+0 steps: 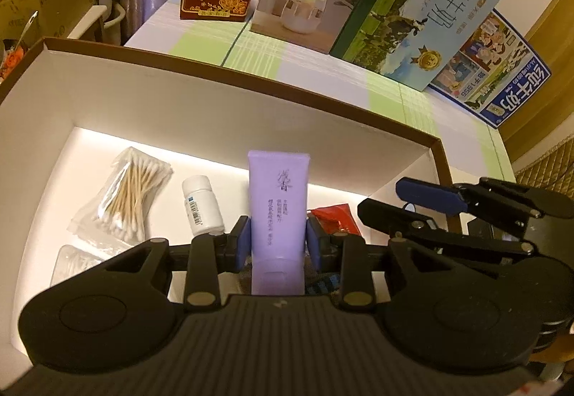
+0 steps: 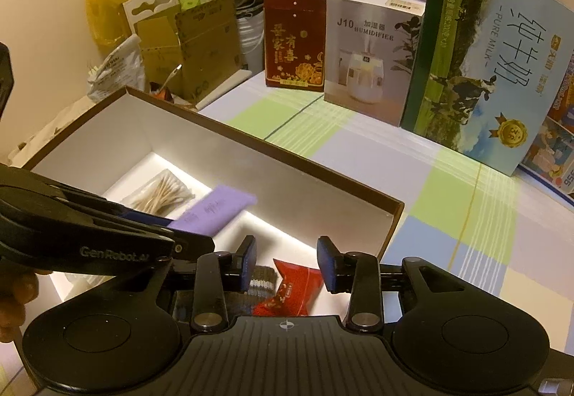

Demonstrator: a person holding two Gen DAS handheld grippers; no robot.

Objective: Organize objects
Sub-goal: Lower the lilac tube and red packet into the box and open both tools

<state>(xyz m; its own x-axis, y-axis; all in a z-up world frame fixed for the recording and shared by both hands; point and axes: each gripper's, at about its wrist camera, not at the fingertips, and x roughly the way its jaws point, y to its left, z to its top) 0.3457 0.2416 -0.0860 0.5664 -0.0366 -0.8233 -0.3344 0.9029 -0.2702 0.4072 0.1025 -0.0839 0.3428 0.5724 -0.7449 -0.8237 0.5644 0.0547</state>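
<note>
Inside an open white box with a brown rim, my left gripper is shut on a lilac tube, which sticks out forward above the box floor. On that floor lie a bag of cotton swabs, a small white bottle and a red packet. My right gripper hangs over the red packet with its pads apart and not touching it. A striped cloth item lies beside the packet.
The box stands on a checked tablecloth. At the back stand a dark red box, a humidifier carton and a tall milk carton. Cardboard boxes and bags crowd the far left. A hand shows at the left edge.
</note>
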